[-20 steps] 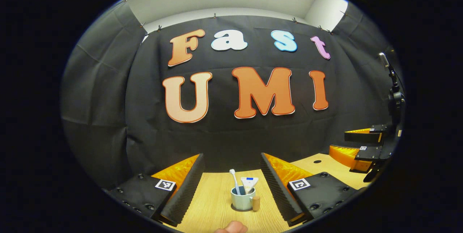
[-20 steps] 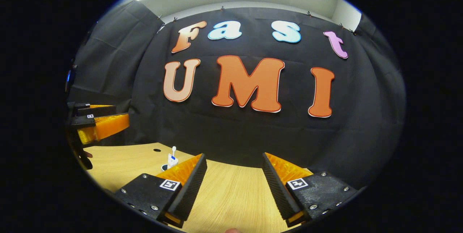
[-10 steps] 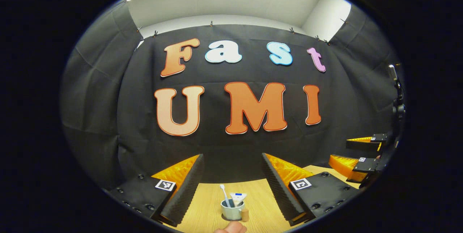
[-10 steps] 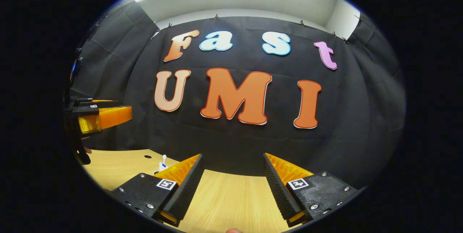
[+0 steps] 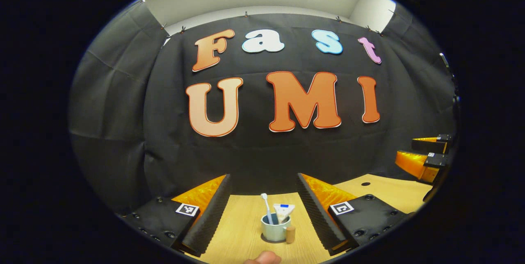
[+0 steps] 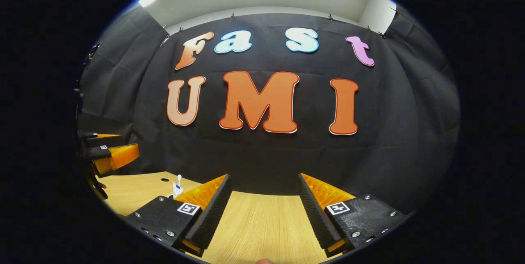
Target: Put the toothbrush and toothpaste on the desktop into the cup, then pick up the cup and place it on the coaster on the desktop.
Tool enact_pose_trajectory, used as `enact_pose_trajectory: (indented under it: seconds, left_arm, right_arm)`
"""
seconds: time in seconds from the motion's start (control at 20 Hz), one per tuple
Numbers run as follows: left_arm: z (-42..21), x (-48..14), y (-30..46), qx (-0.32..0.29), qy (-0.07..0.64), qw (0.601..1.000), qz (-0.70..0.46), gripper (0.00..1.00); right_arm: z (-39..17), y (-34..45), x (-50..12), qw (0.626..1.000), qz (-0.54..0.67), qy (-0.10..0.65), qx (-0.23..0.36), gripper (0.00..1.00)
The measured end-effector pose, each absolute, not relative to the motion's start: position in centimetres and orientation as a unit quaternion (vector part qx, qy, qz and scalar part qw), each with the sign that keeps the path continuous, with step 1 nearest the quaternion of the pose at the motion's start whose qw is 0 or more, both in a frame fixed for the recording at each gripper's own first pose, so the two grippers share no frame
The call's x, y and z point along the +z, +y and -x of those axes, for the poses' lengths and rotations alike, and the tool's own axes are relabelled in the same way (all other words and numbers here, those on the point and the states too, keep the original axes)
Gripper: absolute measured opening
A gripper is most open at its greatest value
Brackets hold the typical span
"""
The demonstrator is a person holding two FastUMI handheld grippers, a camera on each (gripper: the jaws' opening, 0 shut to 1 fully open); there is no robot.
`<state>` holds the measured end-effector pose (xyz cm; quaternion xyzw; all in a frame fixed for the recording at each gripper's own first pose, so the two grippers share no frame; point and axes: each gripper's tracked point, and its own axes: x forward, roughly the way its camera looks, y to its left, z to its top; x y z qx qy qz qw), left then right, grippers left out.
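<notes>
Straight ahead of the left hand-held gripper (image 5: 262, 198), between its spread, empty fingers, a pale green ceramic cup (image 5: 274, 230) stands upright on the light wooden table (image 5: 242, 231), with the white toothbrush (image 5: 267, 206) and white toothpaste tube (image 5: 283, 211) propped inside, likely ready for lifting. I cannot make out the coaster. The right hand-held gripper (image 6: 262, 198) also gapes empty over bare table, well apart from the cup.

One cup (image 5: 275, 230), one toothbrush (image 5: 266, 205), one toothpaste (image 5: 283, 211), one cork-like peg (image 5: 290, 234) beside the cup, two grippers (image 5: 262, 190) (image 6: 262, 190), one desk (image 5: 242, 231).
</notes>
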<state>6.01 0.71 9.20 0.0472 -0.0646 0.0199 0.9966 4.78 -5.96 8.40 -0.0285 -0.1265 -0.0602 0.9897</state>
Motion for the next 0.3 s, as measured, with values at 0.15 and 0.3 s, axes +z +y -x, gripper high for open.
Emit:
enact_pose_trajectory:
  seconds: [0.15,0.3]
  left_arm:
    - [-6.9,7.9,1.4,0.021,-0.053,0.998,-0.028,1.0]
    - [-7.7,7.2,2.1,0.019,-0.048,0.998,-0.02,1.0]
  right_arm:
    - [-6.2,-4.5,7.7,0.991,0.031,-0.121,-0.047,0.96]
    - [-7.2,-3.2,7.0,0.991,0.048,-0.118,-0.033,0.96]
